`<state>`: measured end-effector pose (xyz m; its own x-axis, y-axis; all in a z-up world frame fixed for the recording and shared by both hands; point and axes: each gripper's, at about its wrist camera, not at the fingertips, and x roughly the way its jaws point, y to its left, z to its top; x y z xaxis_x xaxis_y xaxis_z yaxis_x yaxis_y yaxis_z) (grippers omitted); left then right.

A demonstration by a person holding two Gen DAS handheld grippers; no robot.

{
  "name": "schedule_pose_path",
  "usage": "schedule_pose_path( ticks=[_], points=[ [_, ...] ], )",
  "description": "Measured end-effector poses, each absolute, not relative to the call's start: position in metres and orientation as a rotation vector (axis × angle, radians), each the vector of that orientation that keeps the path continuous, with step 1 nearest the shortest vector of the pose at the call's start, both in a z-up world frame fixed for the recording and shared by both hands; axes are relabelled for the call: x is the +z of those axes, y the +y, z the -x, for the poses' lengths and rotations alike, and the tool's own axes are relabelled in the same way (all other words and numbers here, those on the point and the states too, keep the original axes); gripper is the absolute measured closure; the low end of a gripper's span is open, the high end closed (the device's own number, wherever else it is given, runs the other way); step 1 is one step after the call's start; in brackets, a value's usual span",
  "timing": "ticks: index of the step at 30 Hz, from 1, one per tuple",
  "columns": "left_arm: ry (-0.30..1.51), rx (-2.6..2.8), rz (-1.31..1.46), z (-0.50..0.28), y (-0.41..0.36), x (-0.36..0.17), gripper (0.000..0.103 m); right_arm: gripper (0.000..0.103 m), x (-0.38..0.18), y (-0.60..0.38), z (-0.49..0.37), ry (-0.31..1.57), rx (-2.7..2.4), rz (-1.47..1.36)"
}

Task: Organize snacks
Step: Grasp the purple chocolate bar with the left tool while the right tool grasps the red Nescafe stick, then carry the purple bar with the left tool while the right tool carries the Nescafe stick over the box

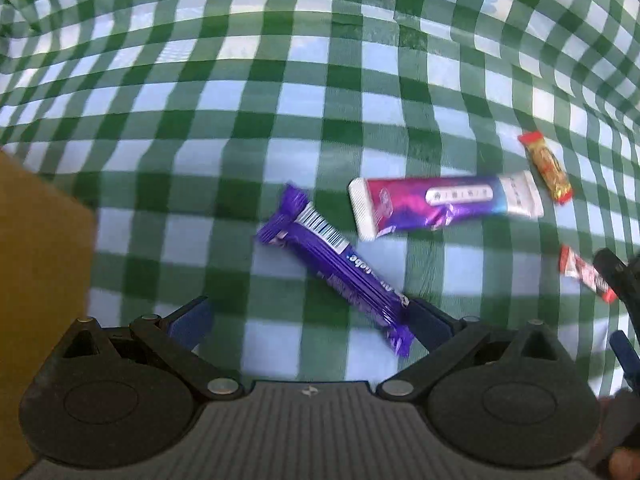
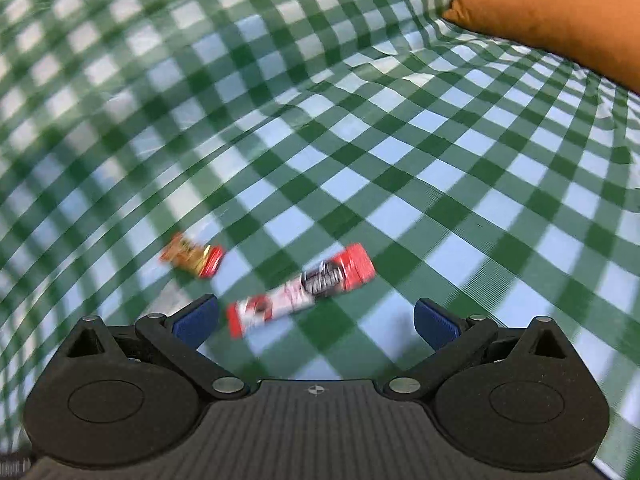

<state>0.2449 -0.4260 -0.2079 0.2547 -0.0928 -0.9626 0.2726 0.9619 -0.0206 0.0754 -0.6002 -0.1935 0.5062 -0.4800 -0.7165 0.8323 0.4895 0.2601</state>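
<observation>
Left wrist view: the left gripper (image 1: 306, 320) has its two blue fingers spread apart, holding nothing. A purple snack bar (image 1: 336, 268) lies diagonally on the green-and-white checked cloth (image 1: 240, 100); its lower end sits just beside the right-hand finger at lower centre of the frame, and contact cannot be confirmed. Right of centre lies a purple-and-white bar (image 1: 444, 204), its printing too blurred to read. At the right edge are a small red-and-gold snack (image 1: 546, 166) and a red-and-white bar (image 1: 584, 274), the latter partly covered by the dark frame of the right gripper (image 1: 618, 280), which is cut off by the frame edge. A brown box (image 1: 44, 280) fills the left edge; only one face shows.

Right wrist view: the right gripper (image 2: 316, 318) also has its fingers apart and empty. Motion blur softens the whole picture. The red-and-white bar (image 2: 302, 290) lies just ahead of the fingers, nearer the left-hand one. The red-and-gold snack (image 2: 192, 258) lies to its left. An orange-brown item (image 2: 560, 12) is cropped at upper right.
</observation>
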Motion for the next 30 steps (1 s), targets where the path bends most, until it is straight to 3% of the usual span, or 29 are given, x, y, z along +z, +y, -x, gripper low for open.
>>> schedule_pose_path(
  ticks=[10, 11, 12, 13, 14, 15, 20, 30],
  points=[
    [1.295, -0.254, -0.167, -0.252, -0.427, -0.217, 0.002, 0.003, -0.225, -0.591, -0.116, 0.676, -0.912, -0.402],
    [1.285, -0.255, -0.164, -0.248, -0.423, -0.216, 0.012, 0.016, -0.225, -0.588, -0.114, 0.676, -0.916, -0.390],
    [1.261, -0.259, -0.158, -0.241, -0.424, -0.212, 0.029, 0.026, -0.223, -0.584, -0.111, 0.672, -0.923, -0.367],
    [1.238, -0.275, -0.158, -0.235, -0.423, -0.207, 0.058, 0.052, -0.220, -0.580, -0.108, 0.662, -0.905, -0.351],
    [1.227, -0.296, -0.164, -0.232, -0.422, -0.203, 0.070, 0.075, -0.218, -0.576, -0.105, 0.661, -0.886, -0.343],
    [1.223, -0.309, -0.181, -0.229, -0.421, -0.198, 0.075, 0.084, -0.218, -0.576, -0.104, 0.665, -0.875, -0.340],
    [1.157, -0.365, -0.258, -0.211, -0.410, -0.174, 0.086, 0.088, -0.205, -0.569, -0.083, 0.633, -0.835, -0.355],
    [1.093, -0.498, -0.237, -0.170, -0.363, -0.104, 0.087, 0.088, -0.140, -0.505, -0.015, 0.575, -0.716, -0.397]
  ],
)
